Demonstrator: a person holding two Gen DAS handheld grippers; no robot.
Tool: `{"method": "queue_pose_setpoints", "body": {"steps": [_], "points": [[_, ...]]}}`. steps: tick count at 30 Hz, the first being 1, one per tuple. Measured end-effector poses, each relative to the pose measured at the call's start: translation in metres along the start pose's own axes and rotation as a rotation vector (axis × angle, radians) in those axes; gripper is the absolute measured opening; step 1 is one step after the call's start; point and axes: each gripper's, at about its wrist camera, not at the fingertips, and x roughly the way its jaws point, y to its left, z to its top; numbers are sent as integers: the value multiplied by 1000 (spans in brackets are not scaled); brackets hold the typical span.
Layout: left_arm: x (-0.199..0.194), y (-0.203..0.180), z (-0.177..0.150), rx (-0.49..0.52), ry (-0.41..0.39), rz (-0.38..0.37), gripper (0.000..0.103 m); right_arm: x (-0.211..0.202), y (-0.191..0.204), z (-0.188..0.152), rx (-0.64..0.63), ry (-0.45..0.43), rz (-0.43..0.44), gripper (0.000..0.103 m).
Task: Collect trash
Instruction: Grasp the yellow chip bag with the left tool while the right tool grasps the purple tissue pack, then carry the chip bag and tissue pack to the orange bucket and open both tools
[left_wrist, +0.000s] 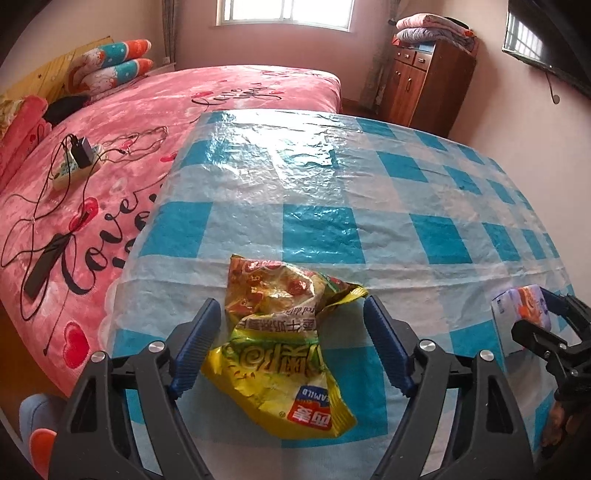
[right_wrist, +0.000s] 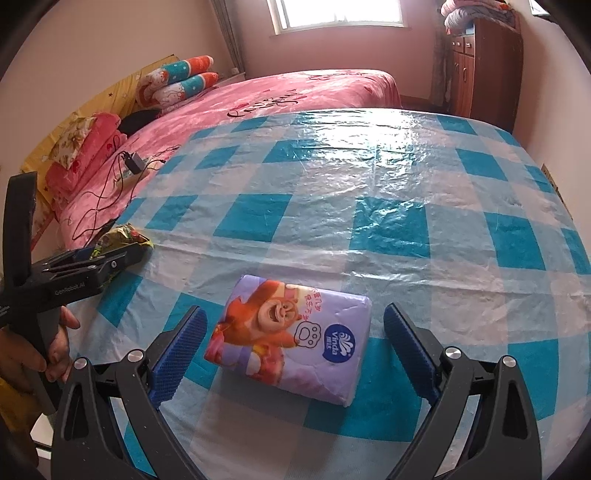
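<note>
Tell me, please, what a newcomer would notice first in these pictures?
Probably the crumpled yellow wrapper on the blue-checked table, lying between the open left hand-held gripper. Next, the purple tissue pack between the open right hand-held gripper, and the pink bed behind.

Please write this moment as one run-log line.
left tool: open, straddling snack wrapper | right tool: open, straddling tissue pack | both on checked tablecloth
</note>
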Motion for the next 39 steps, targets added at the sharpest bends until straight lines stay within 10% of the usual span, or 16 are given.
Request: {"method": "queue_pose_setpoints", "body": {"steps": [15,39], "points": [[-5,-4,-4,-43,-29,42,48,-1,-2,1,-10,-6,0,81],[-46,-14,-54,-153,-23,-77,44,-17,-15,-4,58,-70,177,80]]}}
